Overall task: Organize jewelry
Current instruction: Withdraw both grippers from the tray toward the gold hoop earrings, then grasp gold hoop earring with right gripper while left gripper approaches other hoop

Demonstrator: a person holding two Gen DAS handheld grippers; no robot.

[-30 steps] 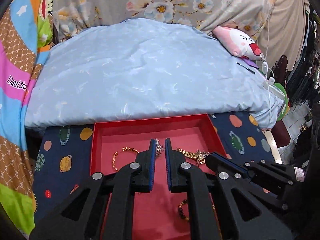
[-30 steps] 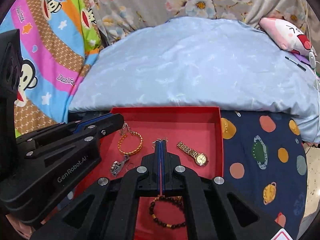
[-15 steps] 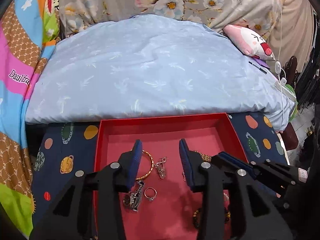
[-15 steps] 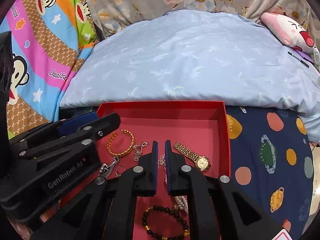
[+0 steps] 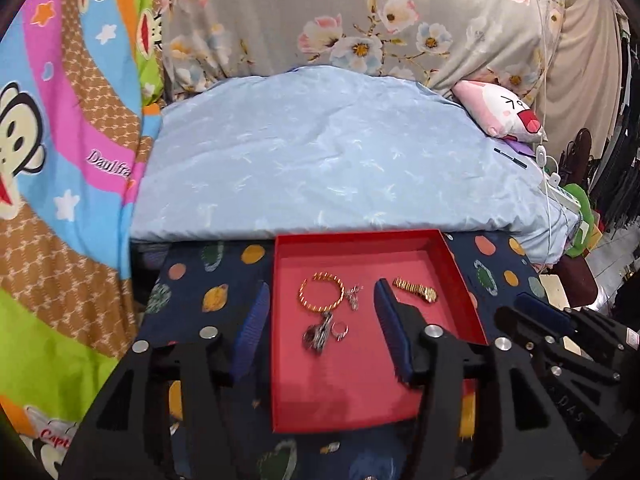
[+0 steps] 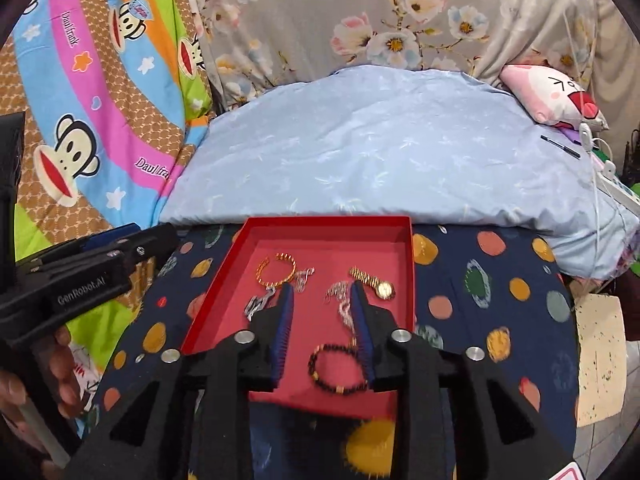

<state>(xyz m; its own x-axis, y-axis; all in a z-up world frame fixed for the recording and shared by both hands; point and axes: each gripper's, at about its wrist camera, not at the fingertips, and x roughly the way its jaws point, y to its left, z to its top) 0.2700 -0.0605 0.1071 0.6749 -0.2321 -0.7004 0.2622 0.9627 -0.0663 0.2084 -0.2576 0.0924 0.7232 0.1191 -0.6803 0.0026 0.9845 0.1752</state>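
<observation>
Jewelry is laid in a shallow red tray point(image 5: 464, 280) at frame centre: a twisted gold bangle point(image 5: 321, 292), a gold link watch point(image 5: 416, 289) and a dark beaded bracelet point(image 6: 338, 368). Nothing is gripped by the left gripper point(image 5: 320, 332) or right gripper point(image 6: 323, 332); both sets of ribbed blue fingers are opening. A planet-print sheet point(image 6: 480, 292) is spread beneath, with a pale blue quilt point(image 5: 340, 168) behind.

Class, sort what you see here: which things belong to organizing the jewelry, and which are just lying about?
Belong to the job: red tray, gold bangle, gold watch, ring, bead bracelet.

Lying about: blue quilt, pink plush toy, monkey blanket.
</observation>
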